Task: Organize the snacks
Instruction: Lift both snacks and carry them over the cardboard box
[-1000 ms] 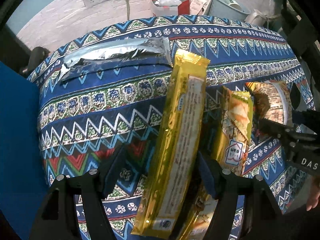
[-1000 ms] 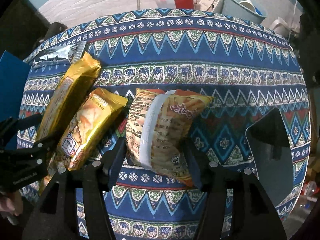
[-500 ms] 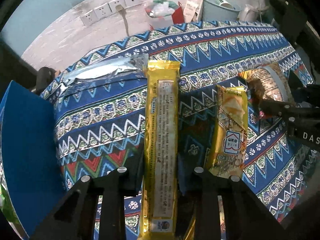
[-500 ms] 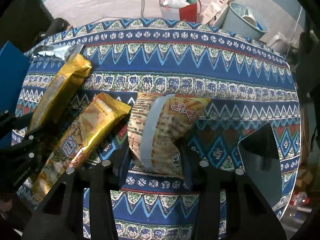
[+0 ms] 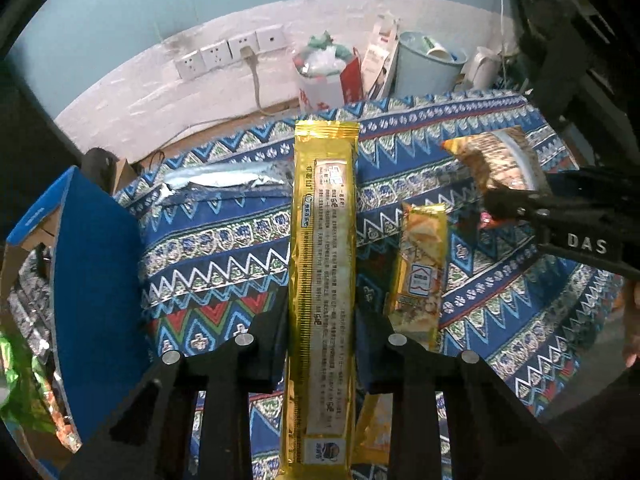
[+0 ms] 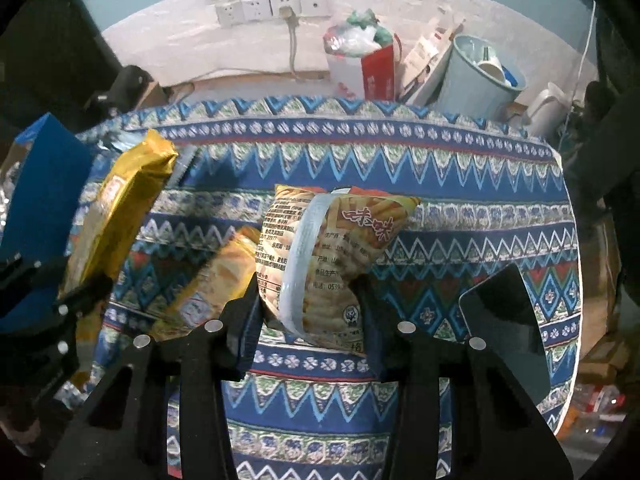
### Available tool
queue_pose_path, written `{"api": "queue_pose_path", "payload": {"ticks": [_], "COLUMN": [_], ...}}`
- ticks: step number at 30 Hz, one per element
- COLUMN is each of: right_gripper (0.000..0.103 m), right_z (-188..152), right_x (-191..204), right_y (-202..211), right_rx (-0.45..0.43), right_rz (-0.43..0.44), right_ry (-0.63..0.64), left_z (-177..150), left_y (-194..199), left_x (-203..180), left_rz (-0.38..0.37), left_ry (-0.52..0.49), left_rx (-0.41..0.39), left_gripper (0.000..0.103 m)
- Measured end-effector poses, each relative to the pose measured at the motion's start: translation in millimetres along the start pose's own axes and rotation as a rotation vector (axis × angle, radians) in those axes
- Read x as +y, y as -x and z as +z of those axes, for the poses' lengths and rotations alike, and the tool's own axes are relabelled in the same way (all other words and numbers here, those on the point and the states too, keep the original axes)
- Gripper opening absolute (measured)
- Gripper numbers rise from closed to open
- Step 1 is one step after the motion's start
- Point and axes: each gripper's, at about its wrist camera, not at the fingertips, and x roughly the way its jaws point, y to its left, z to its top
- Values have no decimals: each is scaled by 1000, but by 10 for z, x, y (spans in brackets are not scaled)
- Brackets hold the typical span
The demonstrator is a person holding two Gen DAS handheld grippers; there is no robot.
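My left gripper (image 5: 322,332) is shut on a long gold biscuit pack (image 5: 324,272) and holds it lifted above the patterned tablecloth (image 5: 224,240); the pack also shows in the right wrist view (image 6: 120,208). My right gripper (image 6: 310,304) is shut on an orange chip bag (image 6: 324,252) and holds it off the cloth; the bag shows at the right of the left wrist view (image 5: 500,160). A smaller gold snack pack (image 5: 420,272) lies on the cloth between them. A silver foil pack (image 5: 224,178) lies at the back left.
A blue box (image 5: 96,280) with snacks inside stands at the left table edge. A dark tablet (image 6: 508,320) lies at the right. Behind the table stand a pale blue bin (image 6: 476,76), a red-and-white bag (image 6: 364,60) and wall sockets (image 6: 272,6).
Both grippers closed on their packs and lifted them up off the cloth. The views rose and pulled back, showing more of the wall and the blue box.
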Motion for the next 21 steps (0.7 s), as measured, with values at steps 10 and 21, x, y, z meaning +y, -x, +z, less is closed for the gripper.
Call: {"api": "queue_pose_path", "payload": {"ticks": [10, 21], "right_gripper": [43, 43], "right_z": [58, 144], "right_x": [321, 865], "right_y": [336, 692], "right_rx": [-70, -145], "right_rz": [41, 84], "right_ry": [41, 125], "left_z": [-173, -338], "left_y": [565, 1022], "left_x": [397, 869], "left_rz": [34, 65], "left_ry": [68, 156], "left_rx": [-75, -139], "left_gripper": [29, 29]}}
